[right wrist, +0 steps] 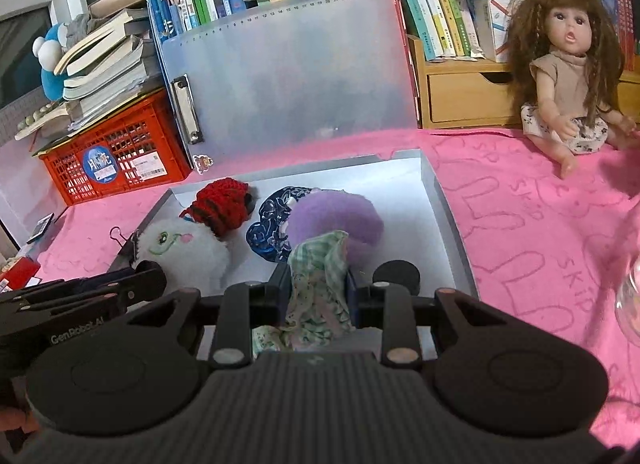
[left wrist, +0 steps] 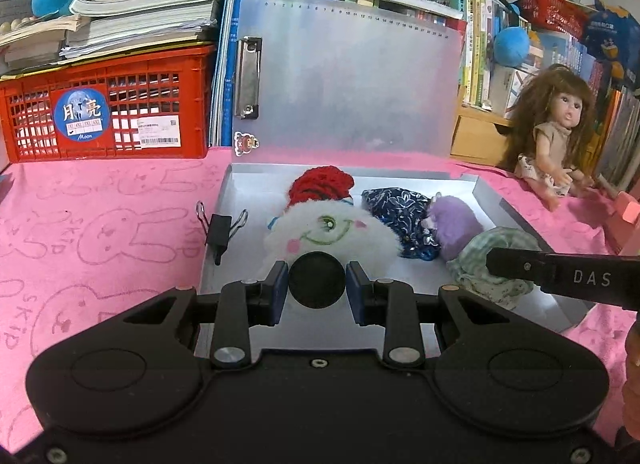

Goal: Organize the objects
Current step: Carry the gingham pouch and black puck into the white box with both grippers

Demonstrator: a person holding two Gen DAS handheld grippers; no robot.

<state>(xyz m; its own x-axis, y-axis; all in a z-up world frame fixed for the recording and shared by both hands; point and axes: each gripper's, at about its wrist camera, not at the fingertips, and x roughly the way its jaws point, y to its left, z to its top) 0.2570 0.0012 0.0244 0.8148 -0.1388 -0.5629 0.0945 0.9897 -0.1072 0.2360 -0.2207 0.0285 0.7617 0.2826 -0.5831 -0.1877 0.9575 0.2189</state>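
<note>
Both grippers hang over the open tray [left wrist: 486, 200] at its near edge — the left gripper [left wrist: 317, 279] pinching a black disc [left wrist: 317, 279], the right gripper [right wrist: 316, 288] clamped on a green checked cloth [right wrist: 318, 288] — so the placing step seems in hand, and releasing comes next.

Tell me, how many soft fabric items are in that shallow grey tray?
4: a fluffy white smiley-face plush with red knitted hat at left, a navy floral fabric pouch mid-back, a purple fuzzy ball beside it, a green checked cloth in the right gripper. More may be hidden.
</note>
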